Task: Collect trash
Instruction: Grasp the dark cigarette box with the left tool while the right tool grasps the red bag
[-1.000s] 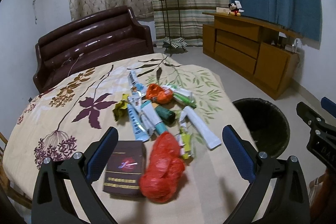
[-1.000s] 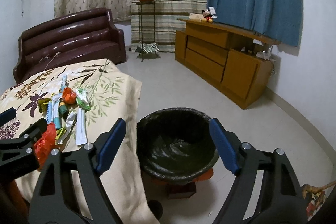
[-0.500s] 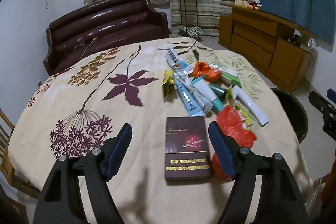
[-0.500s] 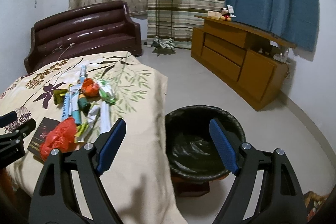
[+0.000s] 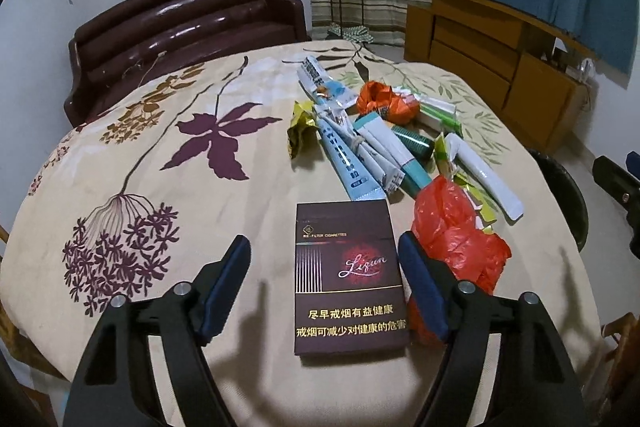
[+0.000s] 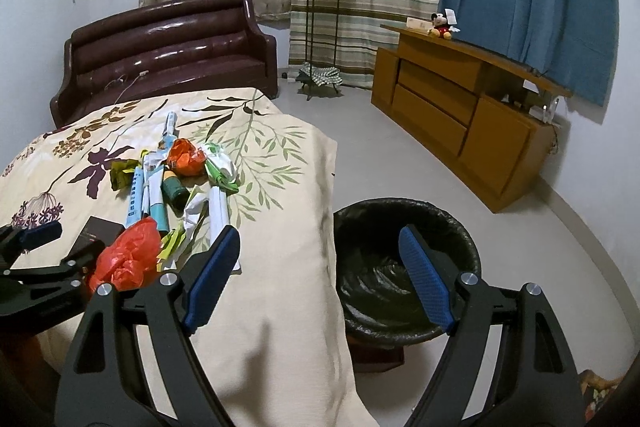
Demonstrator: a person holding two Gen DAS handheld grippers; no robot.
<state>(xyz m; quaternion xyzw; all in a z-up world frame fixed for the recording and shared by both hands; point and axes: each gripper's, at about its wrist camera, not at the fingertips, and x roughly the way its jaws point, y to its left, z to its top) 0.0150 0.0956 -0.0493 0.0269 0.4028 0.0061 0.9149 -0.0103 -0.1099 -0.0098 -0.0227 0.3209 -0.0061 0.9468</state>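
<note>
A dark maroon cigarette pack lies flat on the floral tablecloth. My left gripper is open, its two fingers standing either side of the pack. A crumpled red plastic bag lies just right of the pack, by the right finger. Beyond lie wrappers, tubes and an orange wrapper. My right gripper is open and empty, above the table's right edge and the bin. The pile also shows in the right wrist view.
The round black-lined bin stands on the floor just right of the table, and its rim shows in the left wrist view. A brown leather sofa is behind the table. A wooden cabinet and a plant stand stand farther back.
My left gripper has swung left from over the red bag and come down, so the cigarette pack now lies between its fingers. My right gripper has turned left towards the table.
</note>
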